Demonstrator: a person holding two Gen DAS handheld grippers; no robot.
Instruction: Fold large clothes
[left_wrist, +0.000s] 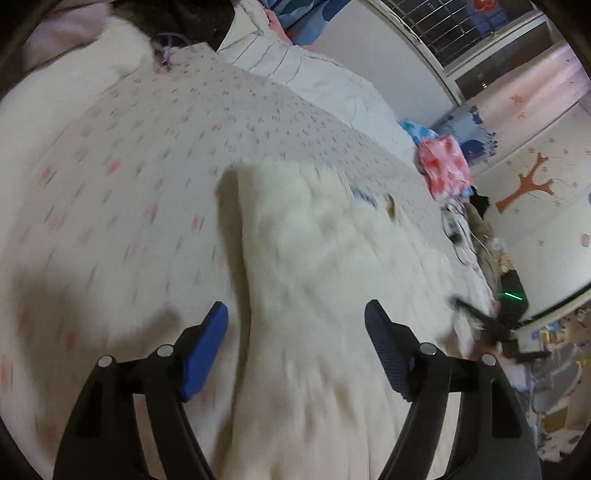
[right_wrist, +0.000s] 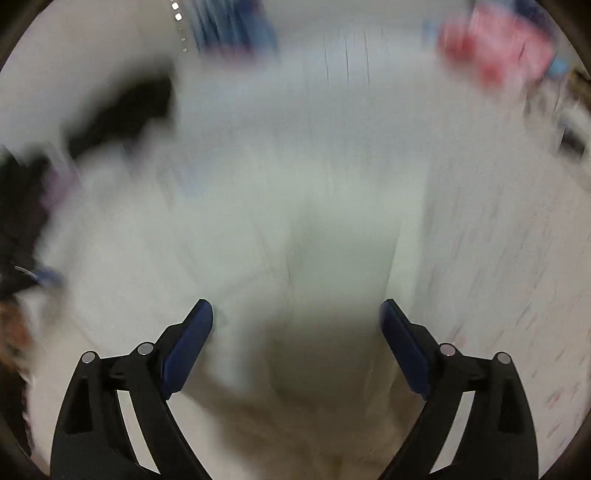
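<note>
The white fluffy garment (left_wrist: 314, 266) lay spread on the bed's flower-printed sheet (left_wrist: 147, 166), reaching from the near edge toward the middle. The left gripper (left_wrist: 295, 314) hung over it with fingers wide apart and empty — the right gripper (right_wrist: 295, 314), too, was spread open above blurred white cloth. A pink-and-white bundle (left_wrist: 445, 166) sat far right.

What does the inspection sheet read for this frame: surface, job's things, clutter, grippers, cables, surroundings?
Surface: bed sheet, small floral print.
Job's things: fluffy white garment lying on the sheet.
Clutter: pink-and-white patterned cloth at the far edge; white quilt behind.
Grippers: left gripper open above the garment; right gripper open, view heavily blurred.
Cables: thin dark cords, type unclear.
Surroundings: barred window, tree wall decal.
</note>
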